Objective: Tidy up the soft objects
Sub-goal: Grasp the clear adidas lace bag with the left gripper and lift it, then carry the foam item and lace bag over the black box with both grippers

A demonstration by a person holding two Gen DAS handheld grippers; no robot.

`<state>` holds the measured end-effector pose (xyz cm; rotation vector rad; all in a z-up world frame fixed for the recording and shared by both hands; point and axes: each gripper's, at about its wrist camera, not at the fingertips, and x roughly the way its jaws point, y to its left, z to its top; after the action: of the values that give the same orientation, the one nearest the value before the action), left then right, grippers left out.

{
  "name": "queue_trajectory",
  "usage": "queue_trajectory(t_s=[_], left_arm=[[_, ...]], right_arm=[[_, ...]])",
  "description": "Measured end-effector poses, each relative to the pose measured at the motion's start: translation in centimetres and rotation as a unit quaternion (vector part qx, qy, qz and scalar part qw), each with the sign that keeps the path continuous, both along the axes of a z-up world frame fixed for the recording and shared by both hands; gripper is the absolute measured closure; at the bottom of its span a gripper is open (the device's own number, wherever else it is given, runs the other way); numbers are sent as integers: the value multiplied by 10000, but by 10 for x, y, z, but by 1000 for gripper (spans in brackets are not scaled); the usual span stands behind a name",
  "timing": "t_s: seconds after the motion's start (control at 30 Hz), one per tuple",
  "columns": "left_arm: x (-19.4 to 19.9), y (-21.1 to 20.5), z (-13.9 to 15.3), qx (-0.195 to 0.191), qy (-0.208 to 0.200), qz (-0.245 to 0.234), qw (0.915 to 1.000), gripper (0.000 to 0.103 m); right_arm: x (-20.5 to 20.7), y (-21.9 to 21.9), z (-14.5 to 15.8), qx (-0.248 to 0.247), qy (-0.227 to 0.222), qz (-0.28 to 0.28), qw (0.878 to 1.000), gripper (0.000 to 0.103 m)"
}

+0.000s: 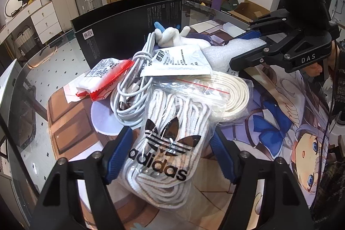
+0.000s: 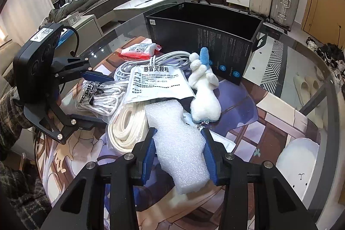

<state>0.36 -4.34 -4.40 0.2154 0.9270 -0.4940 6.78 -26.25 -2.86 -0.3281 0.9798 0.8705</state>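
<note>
Bags first: your clear zip bag of white laces, printed with a black trefoil logo, lies on the counter with its long axis running away from your left claw. A second clear bag beside it holds a coil of cream flat cord. The black box at the far side of the pile stands open at the top, and what you can see of its inside is bare.

Your white foam strip points away from the right claw, towards the pile, its far end touching the white sachet. The white plush toy lies just right of the foam, its blue tip aimed at the box. A white cable bundle and a red-edged packet sit to the left.

Your left claw stands half spread, its blue pads flanking the lace bag; you cannot tell whether they press it. Your right claw is pinching the foam strip between both pads.
</note>
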Motion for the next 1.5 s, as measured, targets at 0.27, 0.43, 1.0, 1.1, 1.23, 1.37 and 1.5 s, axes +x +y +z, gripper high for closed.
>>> queue_trajectory(t_s=[0.27,0.43,1.0,1.1,1.23,1.37,1.5], left_arm=[[-6,1,8,-200,174,18,9996,61],[-13,4,12,-283,174,157,9993,63],[-33,14,44,-450,-300,1013,9934,64],[-31,16,48,-391,-401,1251,9906,64],[-24,21,54,-319,-505,1568,9858,64],[-17,25,60,-335,-619,1796,9812,65],[-9,23,66,-358,-684,1866,9794,65]], right_arm=[[-1,8,-5,-176,59,33,9998,62],[-3,7,-1,-85,67,-16,9999,63],[-21,-16,29,431,-149,-335,9984,63],[-21,-11,31,421,-226,-514,9975,63],[-18,-4,37,465,-275,-701,9961,63],[-12,-1,44,547,-339,-855,9943,63],[-8,2,53,657,-396,-936,9926,63]])
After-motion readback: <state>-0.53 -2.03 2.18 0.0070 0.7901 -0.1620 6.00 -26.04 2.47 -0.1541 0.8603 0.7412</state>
